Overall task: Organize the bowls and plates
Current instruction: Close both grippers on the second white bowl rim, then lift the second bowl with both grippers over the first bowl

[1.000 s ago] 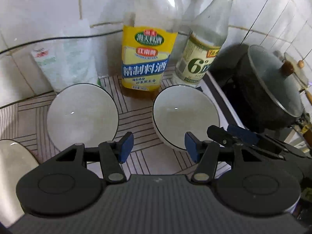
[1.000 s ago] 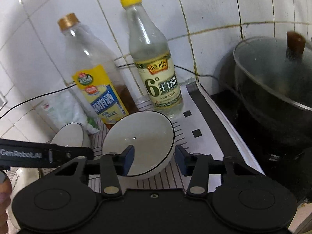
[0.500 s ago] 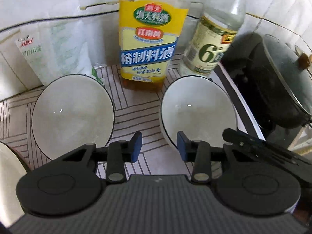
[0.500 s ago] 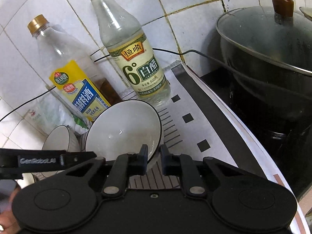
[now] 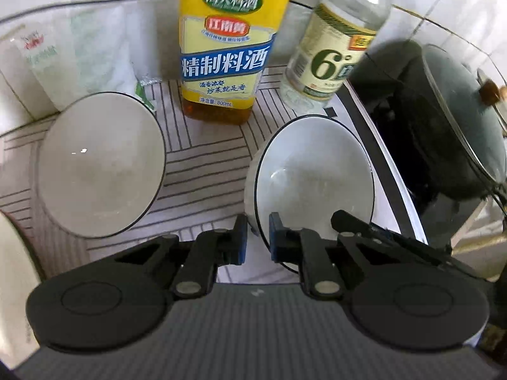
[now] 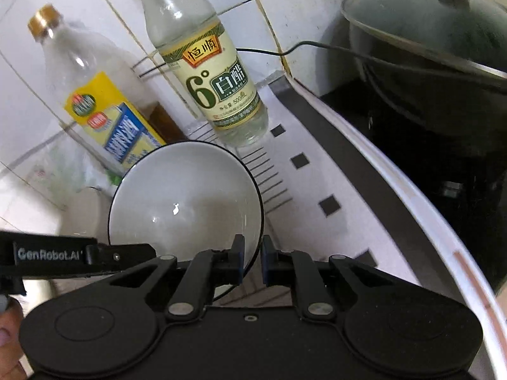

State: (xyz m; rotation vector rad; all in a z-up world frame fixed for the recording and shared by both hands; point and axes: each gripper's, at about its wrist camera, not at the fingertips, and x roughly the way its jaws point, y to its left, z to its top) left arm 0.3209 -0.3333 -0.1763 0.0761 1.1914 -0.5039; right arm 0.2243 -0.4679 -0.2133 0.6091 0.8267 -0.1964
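1. Bowls come first: we see a white bowl with a thin black rim [image 5: 313, 186] on the striped bench [image 5: 202, 158], tilted up on its side, and a second bowl [image 5: 101, 164] well apart to its left.
2. Our left gripper [image 5: 256, 243] has its blue-padded fingers [image 5: 241, 240] narrowed around the near rim of the tilted bowl, one pad outside the wall and one inside; we cannot tell whether both pads touch it.
3. Our right gripper [image 6: 252, 259] pinches the same bowl [image 6: 187, 202] at its near right rim, fingers [image 6: 237, 258] closed on the wall.
4. Just behind the bowls stand a yellow-labelled cooking wine bottle [image 5: 225, 50] and a clear vinegar bottle [image 5: 332, 50], both upright against the tiled wall [image 6: 285, 9].
5. To the right, a dark lidded pot [image 5: 450, 120] sits on the stove.
6. At the far left edge of the left wrist view we see part of another white dish [image 5: 12, 272].
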